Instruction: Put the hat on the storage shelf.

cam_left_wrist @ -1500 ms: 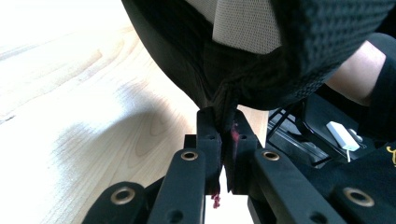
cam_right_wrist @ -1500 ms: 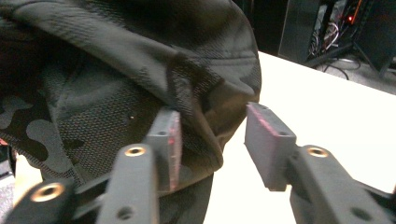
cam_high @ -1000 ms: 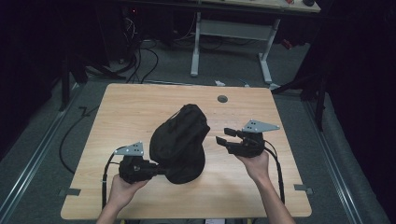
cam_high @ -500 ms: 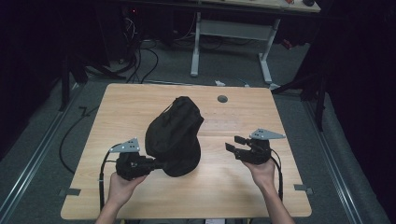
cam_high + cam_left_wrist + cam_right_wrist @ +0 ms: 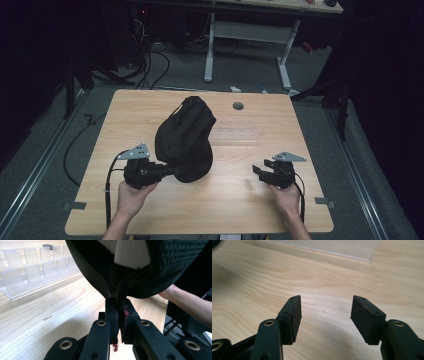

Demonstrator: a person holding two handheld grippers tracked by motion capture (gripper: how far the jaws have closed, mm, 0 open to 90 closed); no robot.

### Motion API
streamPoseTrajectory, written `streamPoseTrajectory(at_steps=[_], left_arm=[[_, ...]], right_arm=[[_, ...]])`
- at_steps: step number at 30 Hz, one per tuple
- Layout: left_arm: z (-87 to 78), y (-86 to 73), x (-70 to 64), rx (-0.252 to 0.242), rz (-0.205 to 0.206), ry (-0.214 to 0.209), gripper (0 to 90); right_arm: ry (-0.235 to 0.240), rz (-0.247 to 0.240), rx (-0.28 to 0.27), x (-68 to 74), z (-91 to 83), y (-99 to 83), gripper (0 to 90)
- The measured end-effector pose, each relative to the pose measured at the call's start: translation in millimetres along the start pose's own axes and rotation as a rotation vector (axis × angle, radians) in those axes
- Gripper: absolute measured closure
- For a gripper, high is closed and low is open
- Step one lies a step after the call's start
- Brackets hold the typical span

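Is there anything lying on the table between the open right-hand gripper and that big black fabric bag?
Nothing: in the high view only bare light wooden table lies between the right gripper and the black fabric bag.

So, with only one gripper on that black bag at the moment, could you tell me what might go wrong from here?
1. The left gripper pinches only a thin fold at the black bag's near edge, so the fabric may slip out if pulled.
2. The right gripper is open over bare wood, so nothing supports the bag's other side; it could sag or twist.
3. A clear slotted rack lies on the table beside the bag; dragging the bag could push it.
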State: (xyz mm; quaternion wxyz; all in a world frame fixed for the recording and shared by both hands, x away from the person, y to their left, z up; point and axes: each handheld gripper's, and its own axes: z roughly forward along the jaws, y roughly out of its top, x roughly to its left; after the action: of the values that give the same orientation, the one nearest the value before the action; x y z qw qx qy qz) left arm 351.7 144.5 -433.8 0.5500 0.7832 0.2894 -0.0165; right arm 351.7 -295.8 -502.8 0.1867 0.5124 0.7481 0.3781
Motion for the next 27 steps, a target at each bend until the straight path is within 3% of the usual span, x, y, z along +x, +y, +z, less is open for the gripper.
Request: streamPoseTrajectory(at_steps=[9,15,21,27], left_arm=[[-1.1,6.5,3.6,-0.011,-0.004,0.037,86.2],[-3.9,11.1,8.1,-0.025,-0.01,0.07,86.2],[-7.3,17.6,15.9,-0.044,-0.027,0.106,86.2],[-11.4,29.6,22.9,-0.072,-0.026,0.137,86.2]], right_arm=[[-0.106,0.07,0.001,-11.5,3.4,-20.6,40.5],[-0.163,0.05,0.039,-8.5,8.3,-26.2,40.2],[-0.198,0.01,0.041,-3.9,10.1,-27.4,39.9],[-0.194,0.005,0.042,-3.6,10.3,-27.4,38.9]])
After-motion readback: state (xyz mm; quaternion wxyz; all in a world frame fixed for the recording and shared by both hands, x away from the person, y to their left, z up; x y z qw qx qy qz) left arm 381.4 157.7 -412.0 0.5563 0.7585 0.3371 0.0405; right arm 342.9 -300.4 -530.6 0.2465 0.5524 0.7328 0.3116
